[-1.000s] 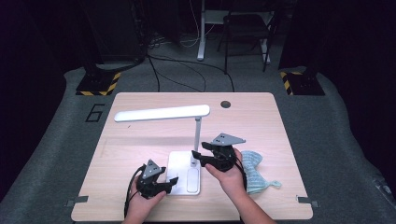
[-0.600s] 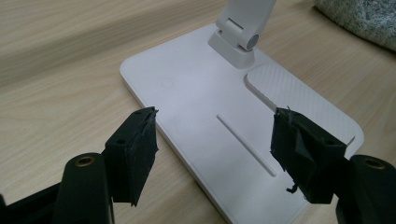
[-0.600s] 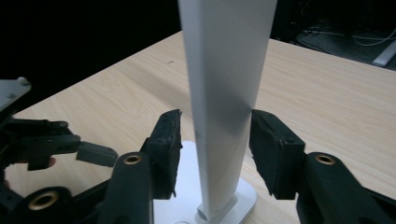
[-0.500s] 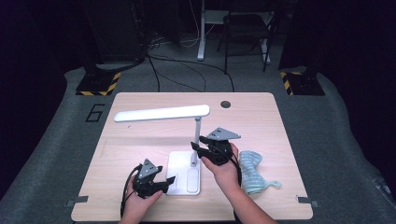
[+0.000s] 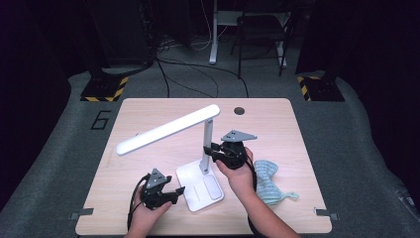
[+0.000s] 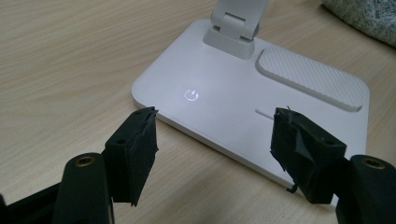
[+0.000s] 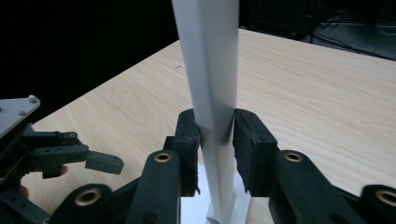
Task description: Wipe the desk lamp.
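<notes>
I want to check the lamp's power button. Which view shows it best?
The left gripper view: the power button sits close and sharp on the white lamp base, just beyond the open left tongs. In the high view the base is too small to make the button out. The right gripper view looks at the lamp's upright post.

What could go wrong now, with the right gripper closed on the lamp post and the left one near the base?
1. The right gripper has just closed its jaws on the slim post; pushing it could tip the lamp, since the left gripper is open and not holding the base.
2. The long lamp head might swing toward the table edge.
</notes>
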The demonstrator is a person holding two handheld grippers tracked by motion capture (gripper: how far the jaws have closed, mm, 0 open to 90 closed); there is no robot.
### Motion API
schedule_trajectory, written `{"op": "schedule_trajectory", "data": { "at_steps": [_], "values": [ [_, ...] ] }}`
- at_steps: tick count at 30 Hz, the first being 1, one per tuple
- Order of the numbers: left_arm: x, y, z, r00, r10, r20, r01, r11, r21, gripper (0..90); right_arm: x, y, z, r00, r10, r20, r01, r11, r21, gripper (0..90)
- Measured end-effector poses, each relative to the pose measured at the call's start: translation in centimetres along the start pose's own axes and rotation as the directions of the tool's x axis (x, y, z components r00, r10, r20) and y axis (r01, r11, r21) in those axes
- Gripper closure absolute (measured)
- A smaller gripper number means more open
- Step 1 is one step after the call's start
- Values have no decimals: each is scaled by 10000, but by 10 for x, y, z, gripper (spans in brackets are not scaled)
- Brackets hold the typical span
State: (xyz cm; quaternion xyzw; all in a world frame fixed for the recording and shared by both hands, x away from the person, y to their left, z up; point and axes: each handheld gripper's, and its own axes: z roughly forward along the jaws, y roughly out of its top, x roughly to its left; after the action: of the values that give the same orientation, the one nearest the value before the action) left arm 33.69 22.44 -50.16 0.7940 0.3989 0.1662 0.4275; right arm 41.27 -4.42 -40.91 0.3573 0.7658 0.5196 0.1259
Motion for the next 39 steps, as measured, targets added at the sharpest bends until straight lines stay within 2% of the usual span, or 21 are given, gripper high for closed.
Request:
{"op": "schedule_trajectory", "data": {
  "at_steps": [3, 8, 10, 14, 16, 19, 22, 26, 29, 34, 35, 37, 39],
  "values": [
    [0, -1, 1, 10000, -23, -15, 23, 10000, 76, 313, -2, 1, 1, 9997, -34, -235, 36, 10000, 77, 752],
    [1, -1, 3, 10000, -49, 19, 49, 10000, 32, 313, 1, 5, 4, 9986, -456, -270, 461, 9987, 208, 762],
    [0, -1, 3, 9999, -111, 36, 111, 9999, 106, 313, 1, 5, 6, 9985, -458, -311, 464, 9987, 193, 762],
    [2, -2, 4, 10000, -13, 21, 12, 10000, 6, 314, 2, 5, 10, 9979, -378, -535, 384, 9992, 107, 758],
    [3, -2, 6, 9998, -196, 26, 196, 9998, -21, 314, 1, 4, 10, 9976, -324, -613, 329, 9994, 66, 753],
    [3, -4, 7, 9999, -115, -89, 116, 9998, 151, 314, 0, 2, 7, 9977, -21, -677, 21, 10000, -13, 734],
    [3, -4, 8, 9999, -79, -100, 81, 9998, 162, 314, 1, -1, 2, 9989, -85, -469, 84, 10000, -13, 687],
    [6, -1, 9, 10000, 29, -53, -28, 10000, 72, 316, 7, -6, -9, 9987, -509, 43, 509, 9986, -121, 628],
    [7, -1, 10, 9999, -159, 23, 160, 9998, -84, 321, 11, -17, -18, 9991, -375, 214, 380, 9990, -223, 573],
    [11, -2, 10, 9999, -115, -30, 115, 9998, -157, 323, 17, -44, -30, 9977, -536, 418, 532, 9985, 108, 537],
    [11, -3, 10, 9997, -257, -16, 256, 9994, -220, 323, 17, -51, -32, 9974, -545, 470, 537, 9984, 184, 532],
    [13, -4, 10, 9996, -292, -2, 292, 9993, -246, 323, 18, -63, -36, 9971, -419, 638, 403, 9988, 264, 523],
    [14, -4, 10, 9997, -232, 89, 233, 9997, -107, 322, 18, -76, -37, 9978, -255, 615, 232, 9990, 392, 516]
  ]
}}
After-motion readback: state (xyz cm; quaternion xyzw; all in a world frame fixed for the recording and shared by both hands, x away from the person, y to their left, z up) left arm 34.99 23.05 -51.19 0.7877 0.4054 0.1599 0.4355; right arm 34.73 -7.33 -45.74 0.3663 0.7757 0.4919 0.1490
